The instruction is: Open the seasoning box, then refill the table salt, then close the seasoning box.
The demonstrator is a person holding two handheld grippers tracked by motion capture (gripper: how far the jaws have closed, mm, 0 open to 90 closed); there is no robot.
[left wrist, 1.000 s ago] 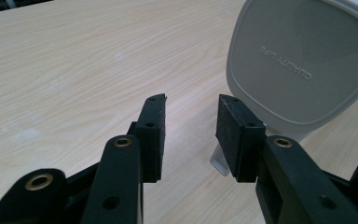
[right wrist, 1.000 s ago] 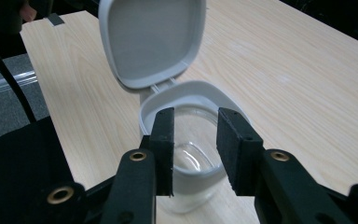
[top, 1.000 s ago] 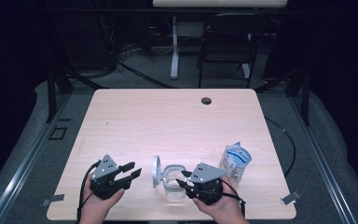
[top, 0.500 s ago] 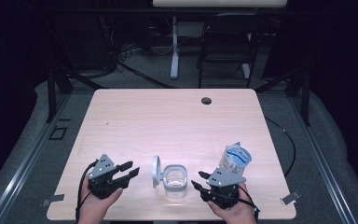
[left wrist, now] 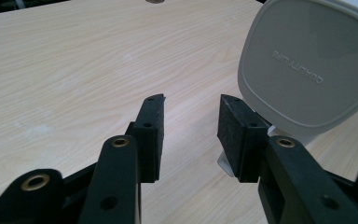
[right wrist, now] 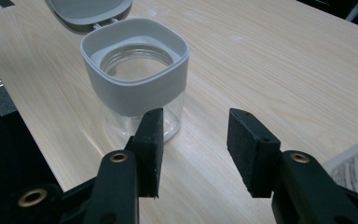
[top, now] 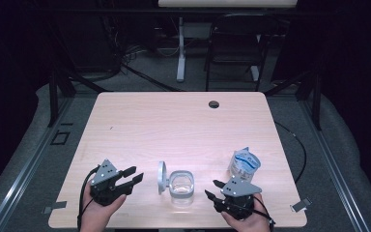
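On the wooden desk point(top: 183, 121), near its front edge, a clear jar point(top: 181, 187) stands upright, mouth up, its hinged grey lid point(top: 161, 177) swung open leftward. A crumpled packet point(top: 244, 164) stands right. Left gripper point(top: 131, 175) and right gripper point(top: 212, 189) flank the jar, fingers moderately parted, nothing held.

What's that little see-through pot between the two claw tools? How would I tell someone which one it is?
Start at the wooden table and look along its near edge, between the two hand-held grippers. There stands a clear jar with a grey squarish collar, its grey lid flipped open on the left. The packet to its right is blue and white, not clear.
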